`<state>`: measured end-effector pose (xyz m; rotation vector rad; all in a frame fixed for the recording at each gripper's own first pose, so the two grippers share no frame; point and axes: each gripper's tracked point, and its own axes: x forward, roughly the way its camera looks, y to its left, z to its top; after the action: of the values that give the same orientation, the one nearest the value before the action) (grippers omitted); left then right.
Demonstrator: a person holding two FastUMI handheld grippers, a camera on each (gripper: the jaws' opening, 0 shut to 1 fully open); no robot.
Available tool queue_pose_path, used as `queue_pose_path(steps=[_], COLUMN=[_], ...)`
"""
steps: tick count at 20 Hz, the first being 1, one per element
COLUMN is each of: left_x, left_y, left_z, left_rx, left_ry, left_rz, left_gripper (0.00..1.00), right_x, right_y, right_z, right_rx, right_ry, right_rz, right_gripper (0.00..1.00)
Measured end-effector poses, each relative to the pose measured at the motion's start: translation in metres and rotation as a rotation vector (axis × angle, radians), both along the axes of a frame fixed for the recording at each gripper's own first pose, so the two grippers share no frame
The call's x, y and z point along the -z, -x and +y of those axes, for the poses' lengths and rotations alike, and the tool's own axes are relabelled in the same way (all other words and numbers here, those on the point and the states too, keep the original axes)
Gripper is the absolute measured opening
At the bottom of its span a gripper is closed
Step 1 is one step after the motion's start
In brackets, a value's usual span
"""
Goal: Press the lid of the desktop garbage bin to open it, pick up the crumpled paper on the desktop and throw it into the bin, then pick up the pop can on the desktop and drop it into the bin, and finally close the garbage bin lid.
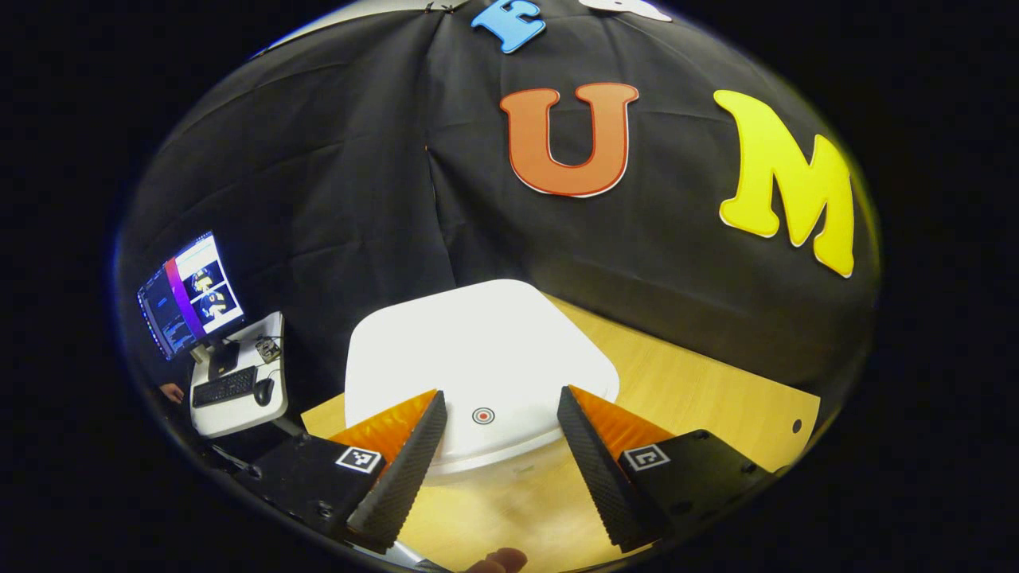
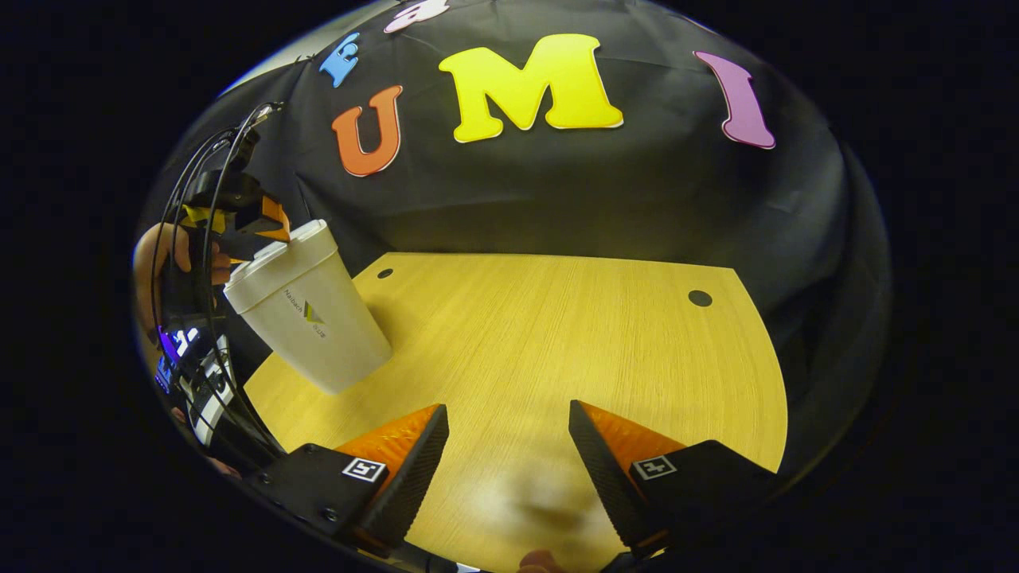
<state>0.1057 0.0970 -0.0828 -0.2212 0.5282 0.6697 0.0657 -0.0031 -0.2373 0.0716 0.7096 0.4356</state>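
At the tabletop's nine o'clock edge in the right gripper view, the garbage bin [image 2: 306,310], a white tapered tub, stands with its lid [image 2: 279,253] shut flat. The left gripper [image 1: 497,410] hovers directly over that lid [image 1: 478,350], fingers spread apart and holding nothing, bracketing a small red ringed button [image 1: 483,415] near the lid's six o'clock edge. The lid is smooth, rounded-square and plain white. The likely risk: a press landing off the button, or pushed sideways, could tip or skid the light, narrow-based bin instead of working the lid. Toward three o'clock, the right gripper [image 2: 509,430] waits with fingers parted and empty above the wooden table [image 2: 573,334], well apart from the bin.
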Motion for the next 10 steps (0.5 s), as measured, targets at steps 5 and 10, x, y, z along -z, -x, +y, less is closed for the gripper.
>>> queue_pose_path(steps=[5,10], left_x=[0.0034,-0.004], left_y=[0.0011,-0.0001], left_z=[-0.0053,-0.0059], left_rx=[0.0,0.036], left_ry=[-0.038,-0.071], left_rz=[-0.029,-0.025], left_gripper=[0.95,0.94], right_x=[0.0045,-0.0044], right_y=[0.0058,0.0051], right_z=[0.0008,0.0035], right_rx=[0.001,0.02], right_ry=[0.009,0.019], right_rz=[0.006,-0.011], right_gripper=[0.96,0.96])
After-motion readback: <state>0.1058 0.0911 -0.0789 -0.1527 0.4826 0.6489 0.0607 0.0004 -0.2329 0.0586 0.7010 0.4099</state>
